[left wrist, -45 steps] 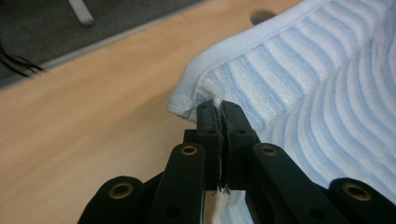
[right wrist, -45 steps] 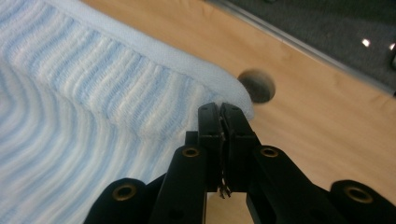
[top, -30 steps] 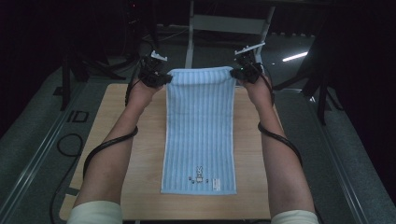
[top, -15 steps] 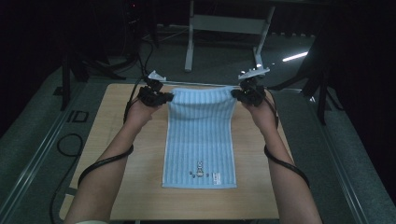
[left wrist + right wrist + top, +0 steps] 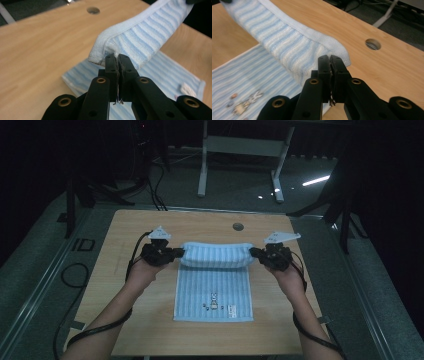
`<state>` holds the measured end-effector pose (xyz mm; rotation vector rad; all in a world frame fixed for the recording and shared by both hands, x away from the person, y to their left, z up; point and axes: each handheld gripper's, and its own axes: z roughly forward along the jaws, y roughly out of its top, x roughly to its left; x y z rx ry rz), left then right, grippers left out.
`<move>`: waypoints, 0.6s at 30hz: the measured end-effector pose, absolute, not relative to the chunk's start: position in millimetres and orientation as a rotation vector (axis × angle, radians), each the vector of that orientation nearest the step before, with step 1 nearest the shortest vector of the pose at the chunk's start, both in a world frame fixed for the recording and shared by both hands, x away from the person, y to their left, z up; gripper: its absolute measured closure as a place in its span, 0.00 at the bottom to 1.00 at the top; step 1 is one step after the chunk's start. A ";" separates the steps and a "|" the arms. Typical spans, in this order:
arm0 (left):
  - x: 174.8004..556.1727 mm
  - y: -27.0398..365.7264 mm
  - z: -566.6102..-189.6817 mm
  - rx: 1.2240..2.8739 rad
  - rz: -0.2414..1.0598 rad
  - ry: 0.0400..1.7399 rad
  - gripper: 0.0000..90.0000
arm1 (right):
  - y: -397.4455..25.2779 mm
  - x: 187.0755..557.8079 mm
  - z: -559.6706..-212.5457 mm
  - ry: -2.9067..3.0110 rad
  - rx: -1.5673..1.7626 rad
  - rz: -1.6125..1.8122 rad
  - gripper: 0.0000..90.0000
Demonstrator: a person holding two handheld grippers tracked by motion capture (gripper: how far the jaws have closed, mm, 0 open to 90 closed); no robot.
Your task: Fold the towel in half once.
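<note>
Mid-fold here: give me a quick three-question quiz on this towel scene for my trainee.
1. True or false: both grippers are shut on the towel.
2. Which end of the towel is lifted? A) the far end B) the near end C) neither.
3. Fill in: the small printed figure sits near the towel's ____ edge.

Key:
1. True. The left gripper and the right gripper each pinch a far corner.
2. A. The far end hangs between the grippers, above the part lying flat on the table.
3. Near. The figure lies close to the person's side.
</note>
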<state>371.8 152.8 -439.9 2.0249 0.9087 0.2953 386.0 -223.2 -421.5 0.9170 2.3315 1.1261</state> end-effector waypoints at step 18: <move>339.8 149.1 -520.8 2.091 0.091 0.955 0.96 | -231.8 338.6 -501.8 2.462 0.975 1.101 0.97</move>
